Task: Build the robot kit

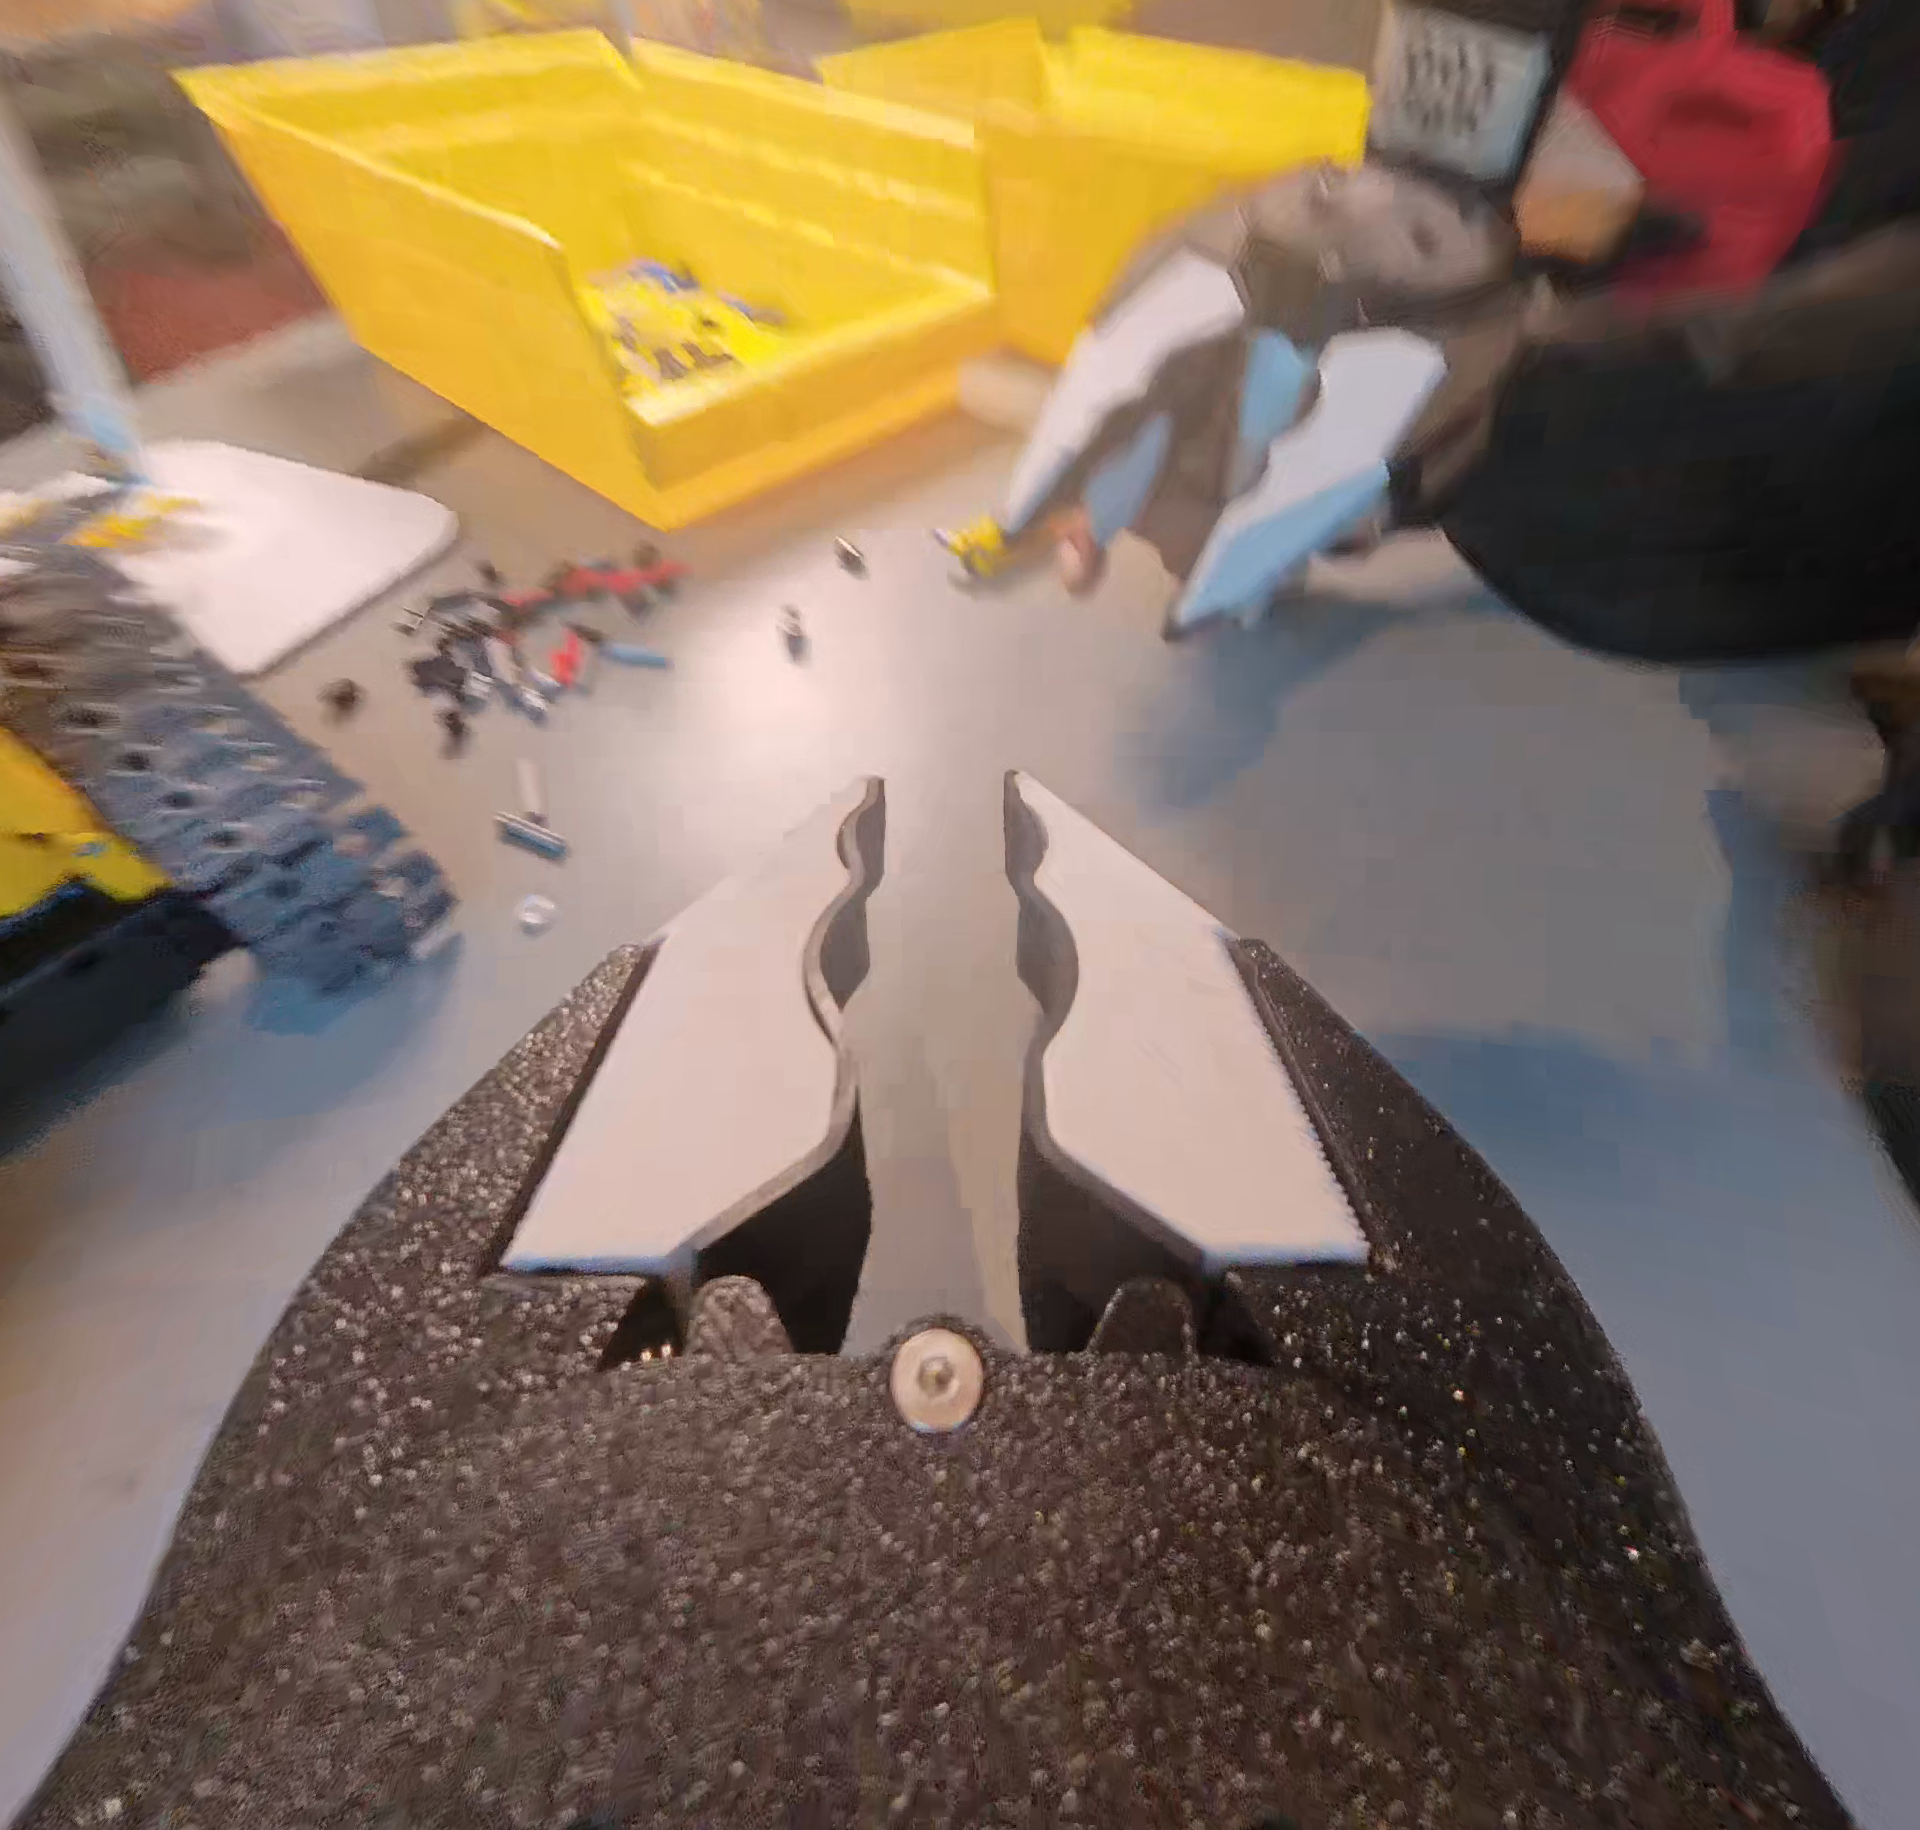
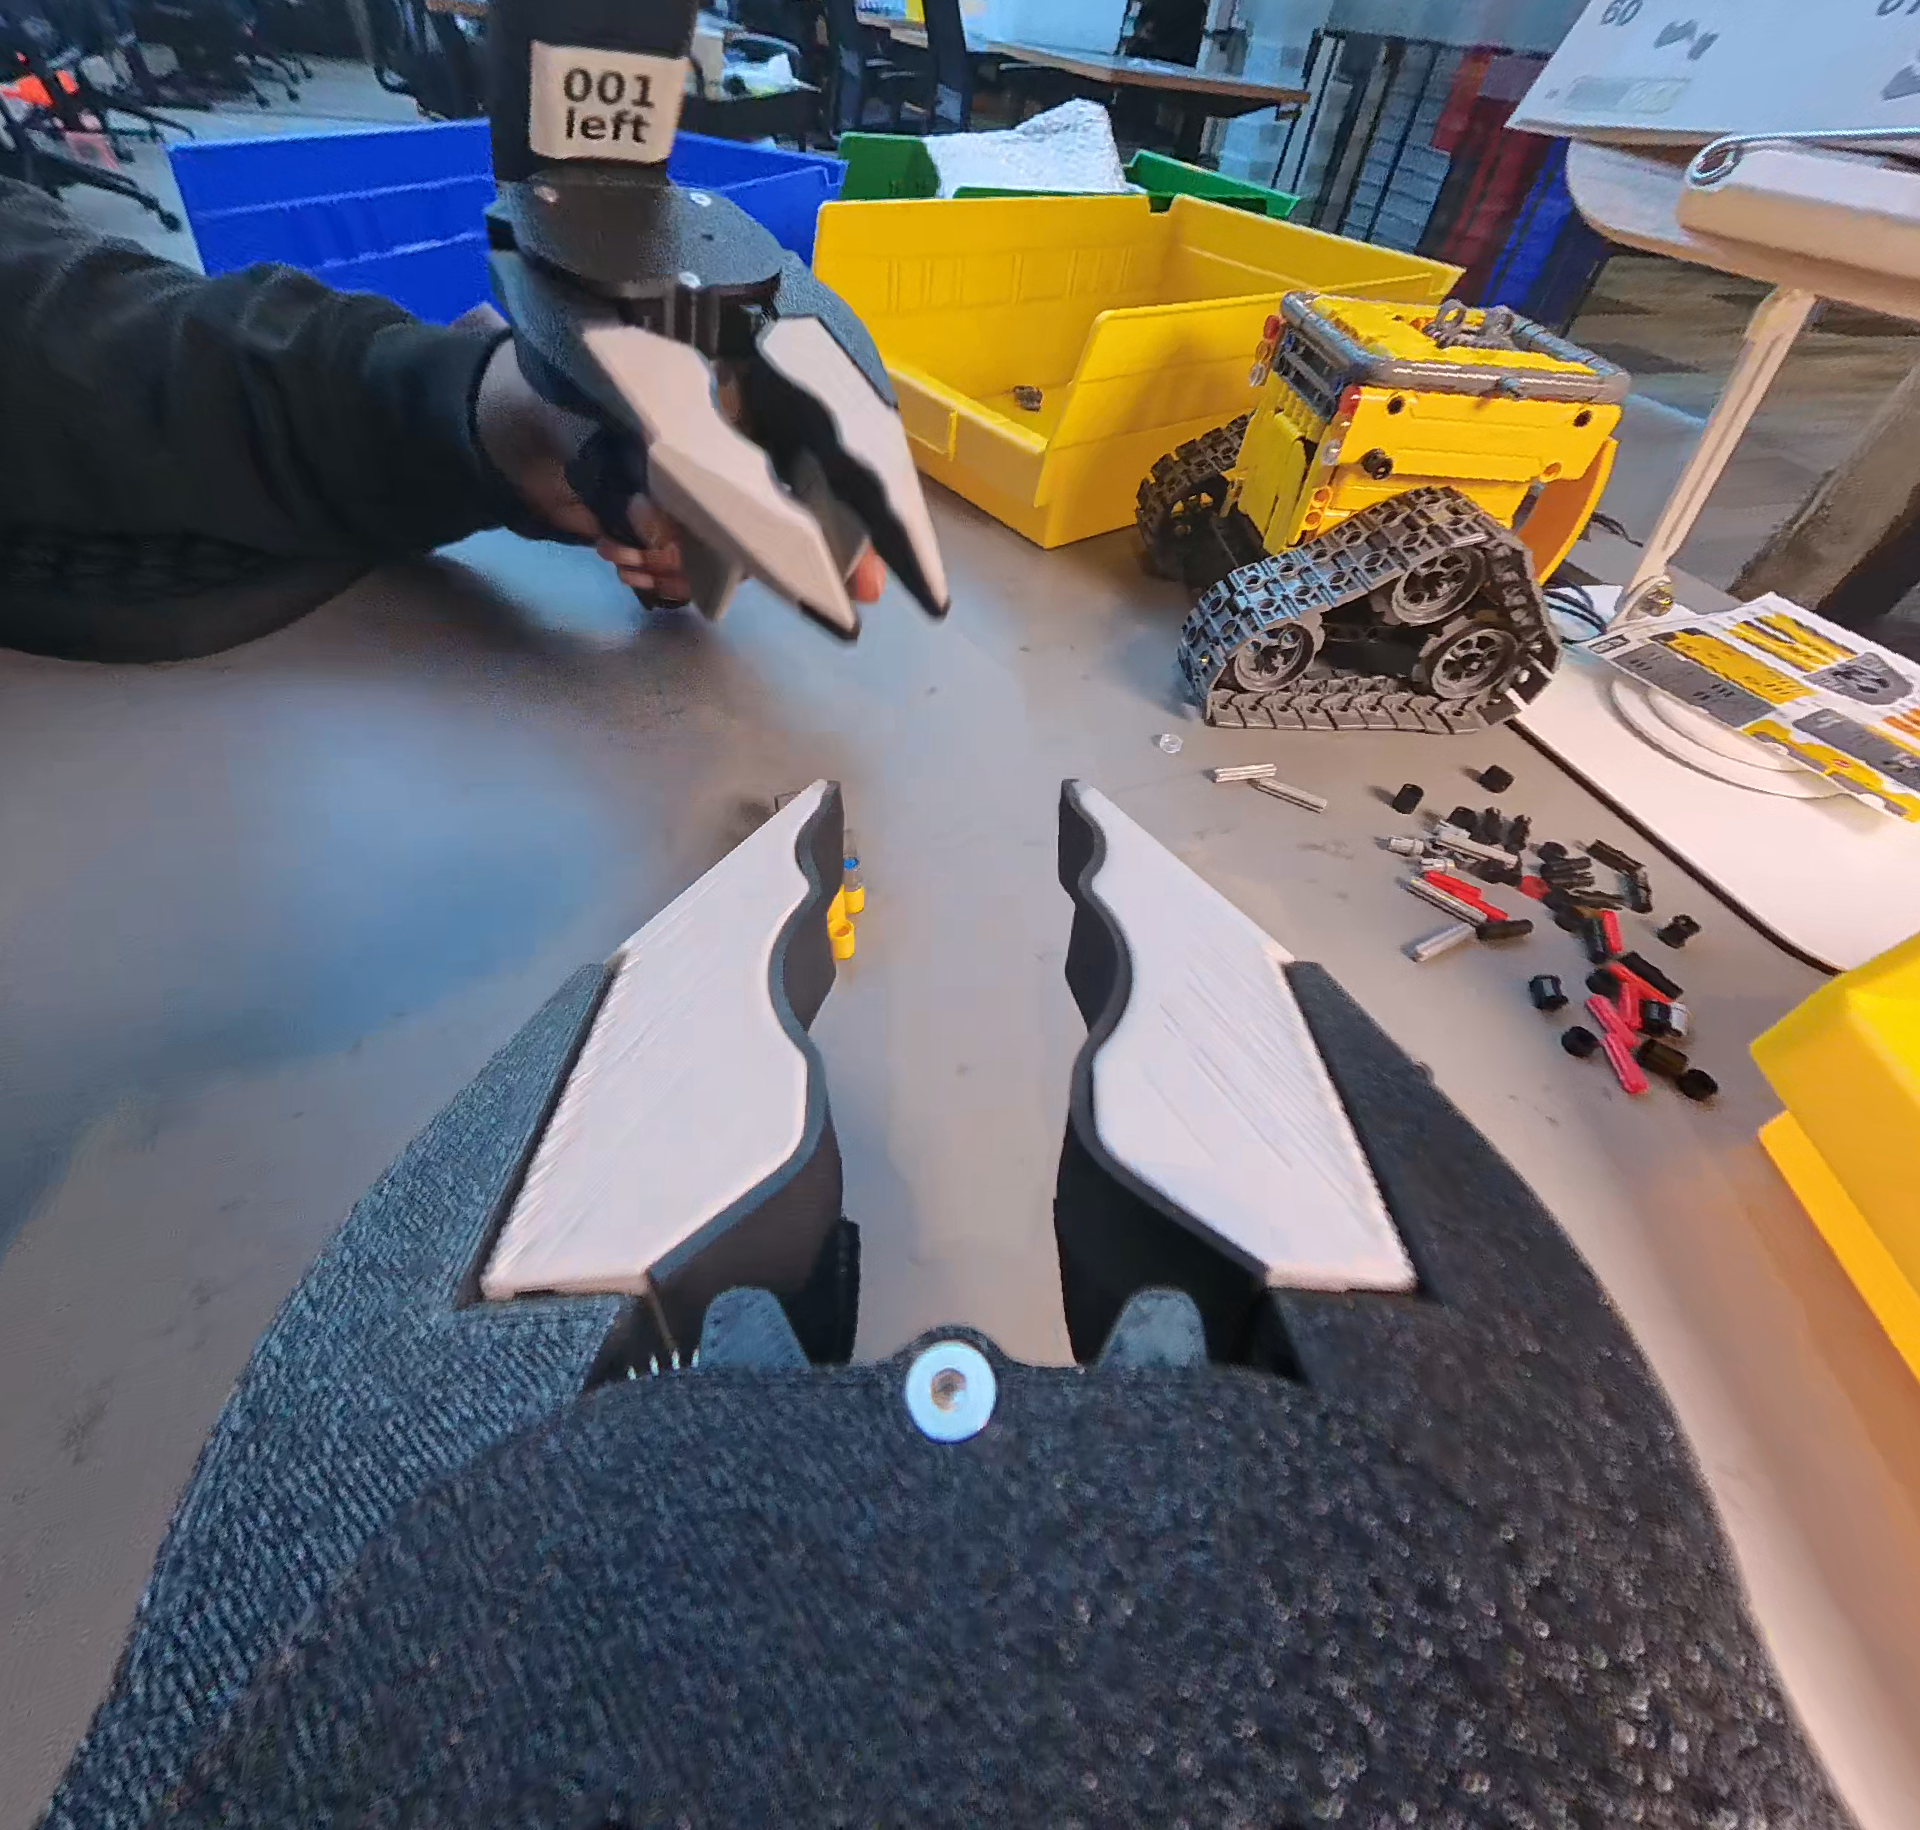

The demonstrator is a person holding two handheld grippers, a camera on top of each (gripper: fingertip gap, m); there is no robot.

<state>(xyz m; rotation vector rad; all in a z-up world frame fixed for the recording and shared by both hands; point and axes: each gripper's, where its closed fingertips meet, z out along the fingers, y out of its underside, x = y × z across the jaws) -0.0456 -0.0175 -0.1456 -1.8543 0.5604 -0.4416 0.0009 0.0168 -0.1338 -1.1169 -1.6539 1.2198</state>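
Observation:
My right gripper [image 2: 951, 793] is open and empty, low over the grey table [image 2: 416, 845]. A small yellow brick piece with a grey-blue pin [image 2: 847, 907] lies on the table just inside its left finger; I cannot tell whether they touch. My left gripper [image 1: 945, 783] is open and empty above bare table. In the right wrist view the left gripper [image 2: 891, 617] hangs in the air, held by a hand in a dark sleeve. In the blurred left wrist view the right gripper [image 1: 1101, 570] shows with the yellow piece [image 1: 977, 544] at one fingertip.
A yellow tracked brick model [image 2: 1382, 513] stands at the right. Loose black, red and grey parts [image 2: 1558, 928] lie by a white stand base [image 2: 1714, 897] with a booklet [image 2: 1766, 679]. Yellow bin [image 2: 1039, 326], blue bin [image 2: 332, 201] and green bin [image 2: 1195, 180] stand behind. Left tips and right tips are each some 25 cm from the white stand base [image 2: 1714, 897]. Look for it in the left wrist view [image 1: 412, 567] too.

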